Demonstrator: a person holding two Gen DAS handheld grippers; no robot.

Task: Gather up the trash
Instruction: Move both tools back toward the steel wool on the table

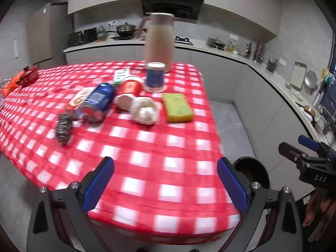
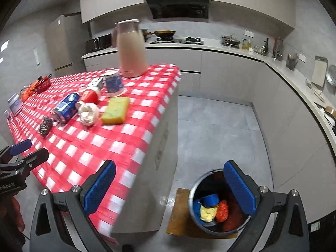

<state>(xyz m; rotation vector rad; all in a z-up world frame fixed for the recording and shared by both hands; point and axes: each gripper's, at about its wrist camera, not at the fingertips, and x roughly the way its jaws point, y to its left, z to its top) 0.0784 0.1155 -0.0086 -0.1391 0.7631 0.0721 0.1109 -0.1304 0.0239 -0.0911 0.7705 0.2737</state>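
On the red checked tablecloth (image 1: 157, 147) lie a blue can (image 1: 96, 101) on its side, a tipped red cup (image 1: 129, 90), a crumpled white paper wad (image 1: 145, 110), a snack wrapper (image 1: 80, 96) and a yellow-green sponge (image 1: 177, 107). My left gripper (image 1: 166, 180) hangs open and empty over the table's near edge. My right gripper (image 2: 170, 187) is open and empty too, off the table's right corner above the floor. Below its right finger stands a grey trash bin (image 2: 190, 197) holding blue, yellow and red scraps. The can (image 2: 66, 107) and wad (image 2: 89, 112) also show here.
A tall beige thermos jug (image 1: 159, 42) and an upright blue-white cup (image 1: 155, 76) stand at the table's far end. A steel scrubber (image 1: 63, 129) lies left of the can. Kitchen counters run along the back and right walls. The bin stands on a brown mat (image 2: 178, 216).
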